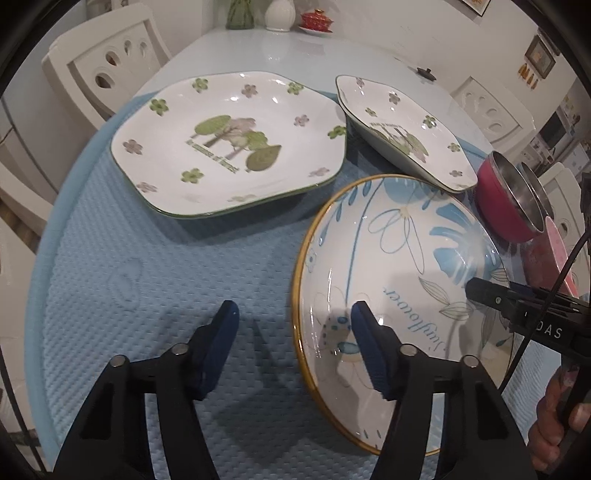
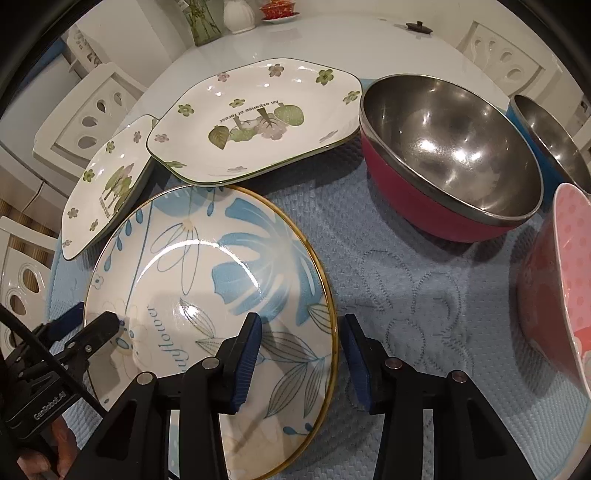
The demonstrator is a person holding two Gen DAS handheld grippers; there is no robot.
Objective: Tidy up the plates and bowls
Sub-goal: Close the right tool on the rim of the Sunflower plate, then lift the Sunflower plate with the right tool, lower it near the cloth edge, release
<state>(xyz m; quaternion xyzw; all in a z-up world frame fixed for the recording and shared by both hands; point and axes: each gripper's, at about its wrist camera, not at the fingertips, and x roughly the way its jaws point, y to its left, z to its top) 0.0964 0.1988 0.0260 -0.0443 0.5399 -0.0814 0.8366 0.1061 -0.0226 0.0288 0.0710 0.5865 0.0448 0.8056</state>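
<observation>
plate (image 2: 207,280): glossy ceramic | bowl (image 2: 450,147): shiny metal | mat (image 1: 147,280): quilted cloth

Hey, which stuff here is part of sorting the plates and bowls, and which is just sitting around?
Part of the job:
- blue flower plate
- large green-flower plate
- second green-flower plate
- red steel bowl
- blue steel bowl
- pink dotted bowl

Just lying about:
- white vase
- red lidded cup
- green vase
- small dark lid
- chairs
</observation>
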